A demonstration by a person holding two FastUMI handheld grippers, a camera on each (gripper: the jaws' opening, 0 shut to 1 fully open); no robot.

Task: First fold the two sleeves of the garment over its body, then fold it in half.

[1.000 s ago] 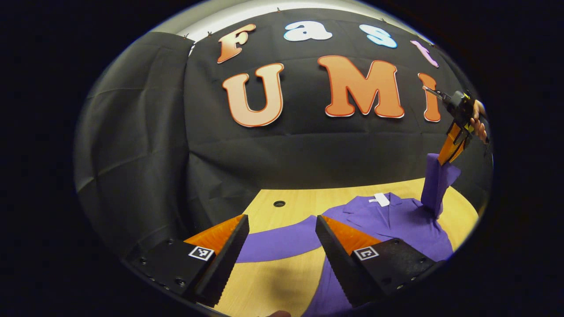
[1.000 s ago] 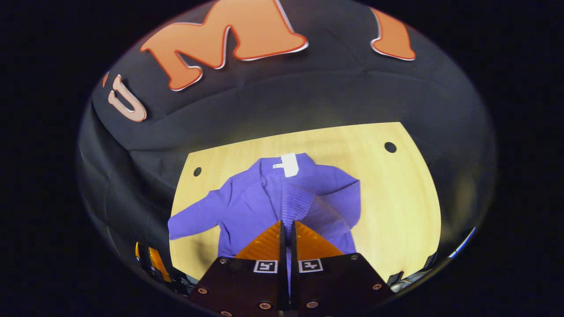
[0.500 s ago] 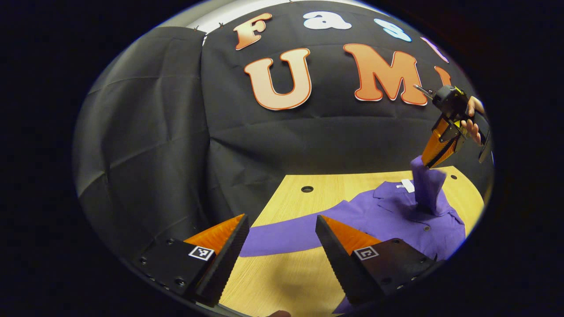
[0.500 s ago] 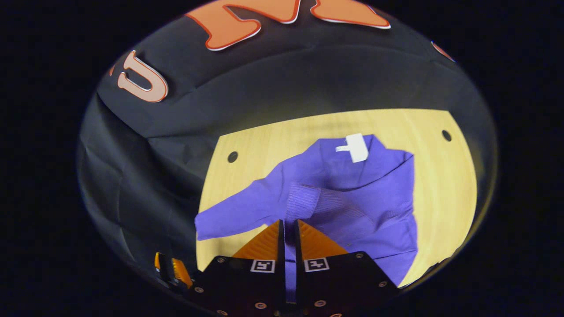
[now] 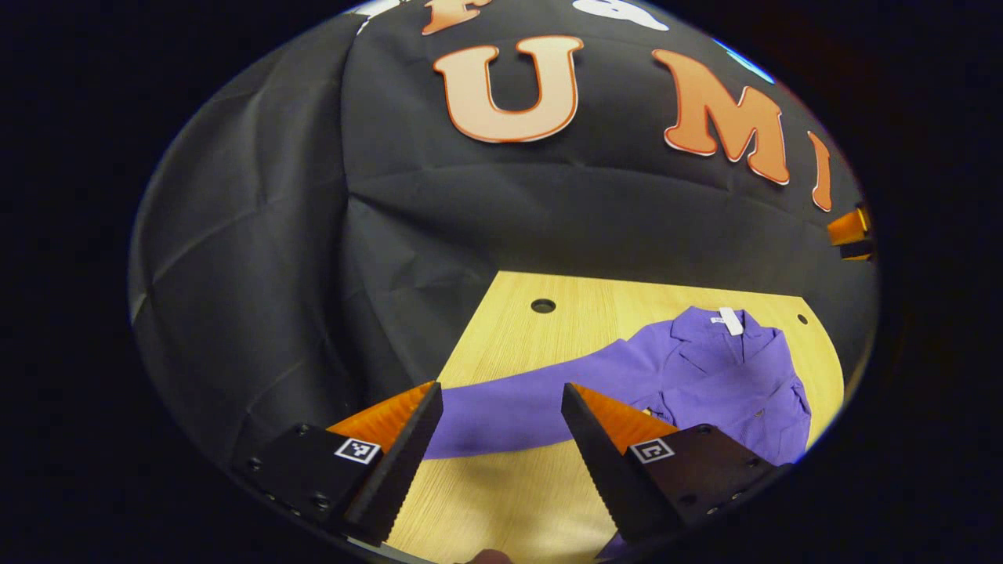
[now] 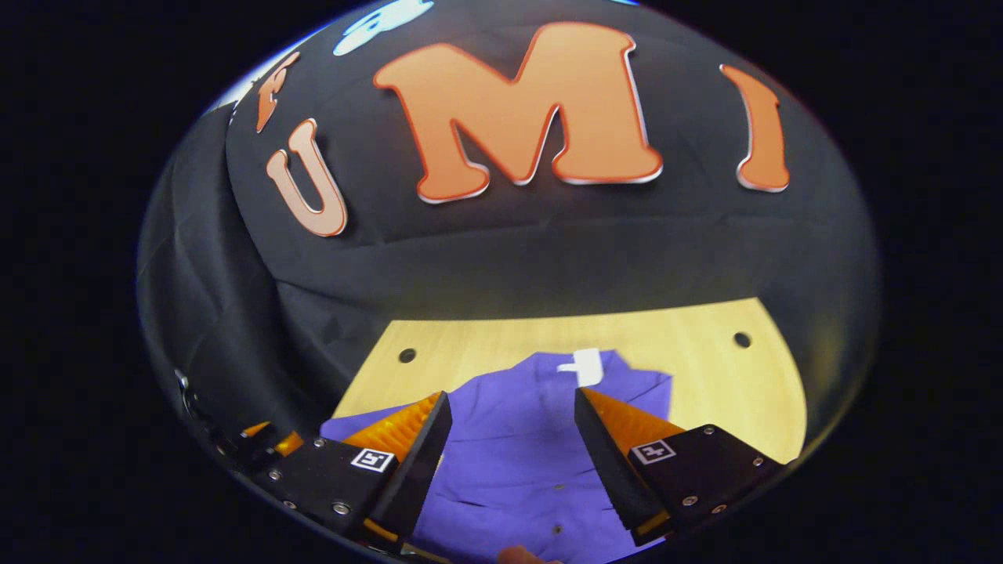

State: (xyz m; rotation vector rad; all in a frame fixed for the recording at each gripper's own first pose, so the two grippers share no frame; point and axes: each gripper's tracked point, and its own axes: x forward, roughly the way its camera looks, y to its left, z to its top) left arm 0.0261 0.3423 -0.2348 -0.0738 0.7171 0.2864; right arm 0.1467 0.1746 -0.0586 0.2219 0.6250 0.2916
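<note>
A purple garment (image 5: 705, 376) lies flat on the wooden table (image 5: 533, 337), collar and white label (image 5: 730, 319) at the far end. One sleeve (image 5: 509, 403) stretches out sideways, and its end lies just beyond my left gripper (image 5: 500, 392), which is open and holds nothing. In the right gripper view, my right gripper (image 6: 511, 395) hovers open over the garment's body (image 6: 513, 454), with the label (image 6: 584, 366) just past its fingers. The right gripper (image 5: 850, 233) also appears at the far right edge of the left gripper view. The left gripper (image 6: 266, 437) appears low on the left of the right gripper view.
The table has small round holes (image 5: 542, 305) (image 6: 741, 339) near its far corners. Black cloth hangs behind and to the left of the table. Bare wood lies to the garment's right (image 6: 736, 392) and in front of the outstretched sleeve (image 5: 501, 493).
My right gripper has opened and let go of the sleeve it held up; that sleeve now lies on the body. The right gripper drew back. The left gripper stayed open and tilted downward.
</note>
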